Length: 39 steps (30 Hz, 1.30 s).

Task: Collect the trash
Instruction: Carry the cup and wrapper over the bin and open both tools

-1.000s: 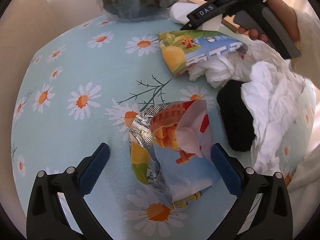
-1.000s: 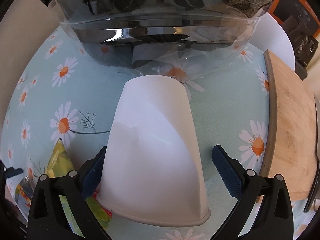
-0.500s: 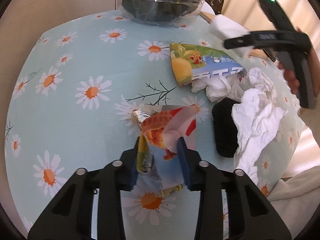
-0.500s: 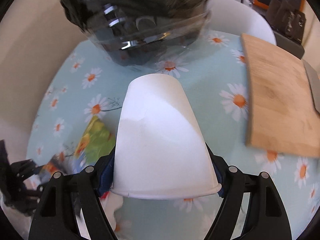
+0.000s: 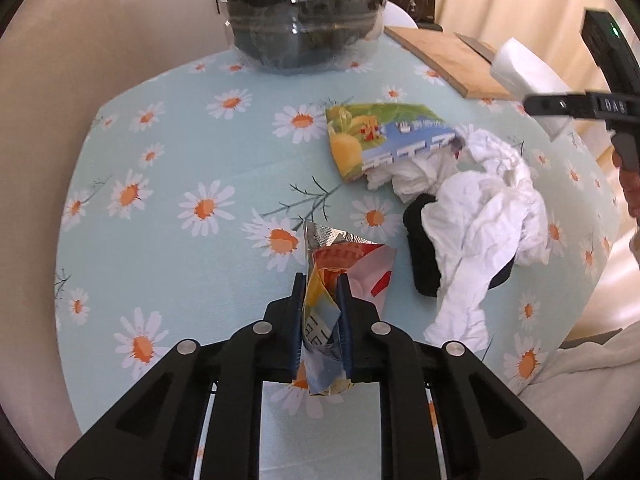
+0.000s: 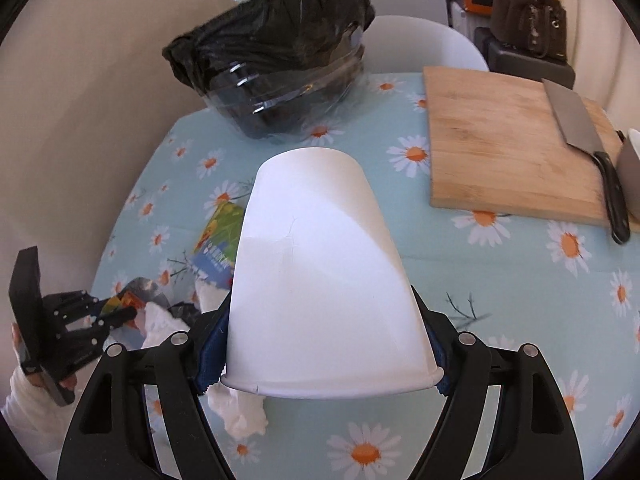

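Note:
My left gripper (image 5: 322,284) is shut on a crumpled foil snack wrapper (image 5: 340,264) and holds it above the daisy tablecloth. My right gripper (image 6: 320,320) is shut on an upturned white paper cup (image 6: 320,280), lifted off the table; it also shows in the left wrist view (image 5: 524,68). A clear bin lined with a black bag (image 6: 276,76) stands at the far edge of the table (image 5: 300,20). A flat green and blue packet (image 5: 384,140), crumpled white tissues (image 5: 480,208) and a black item (image 5: 420,252) lie on the table.
A wooden cutting board (image 6: 508,140) with a cleaver (image 6: 580,136) lies at the right, a bowl (image 6: 632,168) beside it. A white chair (image 6: 420,40) stands behind the table. The wall is close on the left.
My left gripper closed on the snack wrapper and lifted it. My right gripper closed on the paper cup, lifted it and drew back from the bin.

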Motion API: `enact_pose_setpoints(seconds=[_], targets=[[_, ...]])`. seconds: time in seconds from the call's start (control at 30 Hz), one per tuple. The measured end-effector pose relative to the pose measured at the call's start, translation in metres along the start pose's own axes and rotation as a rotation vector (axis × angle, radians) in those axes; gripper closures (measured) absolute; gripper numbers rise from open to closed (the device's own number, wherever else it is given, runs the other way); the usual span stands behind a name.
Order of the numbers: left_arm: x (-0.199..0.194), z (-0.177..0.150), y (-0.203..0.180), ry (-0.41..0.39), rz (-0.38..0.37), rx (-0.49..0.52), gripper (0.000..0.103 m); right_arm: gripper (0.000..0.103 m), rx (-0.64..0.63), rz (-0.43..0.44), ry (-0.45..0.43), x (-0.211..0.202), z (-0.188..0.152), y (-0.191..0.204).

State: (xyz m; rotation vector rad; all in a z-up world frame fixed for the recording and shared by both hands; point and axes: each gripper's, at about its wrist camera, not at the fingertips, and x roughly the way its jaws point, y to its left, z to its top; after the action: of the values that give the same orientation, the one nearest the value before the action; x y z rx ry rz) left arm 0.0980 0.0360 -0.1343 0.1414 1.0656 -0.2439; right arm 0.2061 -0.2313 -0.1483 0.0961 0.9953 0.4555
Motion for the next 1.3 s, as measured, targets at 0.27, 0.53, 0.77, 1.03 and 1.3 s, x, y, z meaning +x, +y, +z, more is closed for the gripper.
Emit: enact_pose_setpoints(seconds=[0.27,0.53,0.77,1.03,1.3], targets=[[-0.026,0.007,0.012,-0.027,0.051,-0.031,0.087,0.030,-0.023,-0.004,-0.042,-0.020,-0.015,0.004],[-0.051,0.019,0.013,-0.112,0.083,-0.018,0.087,0.030,-0.039,0.032,-0.095,-0.034,-0.013,0.014],[-0.070,0.049,0.021,-0.144,0.071,0.006,0.087,0.030,-0.018,0.092,-0.149,-0.051,0.005,0.020],[-0.088,0.107,0.047,-0.206,0.056,-0.014,0.087,0.030,-0.048,0.019,-0.228,-0.070,0.054,0.026],[-0.096,0.164,0.056,-0.268,0.069,0.013,0.087,0.030,-0.036,0.017,-0.288,-0.071,0.110,0.024]])
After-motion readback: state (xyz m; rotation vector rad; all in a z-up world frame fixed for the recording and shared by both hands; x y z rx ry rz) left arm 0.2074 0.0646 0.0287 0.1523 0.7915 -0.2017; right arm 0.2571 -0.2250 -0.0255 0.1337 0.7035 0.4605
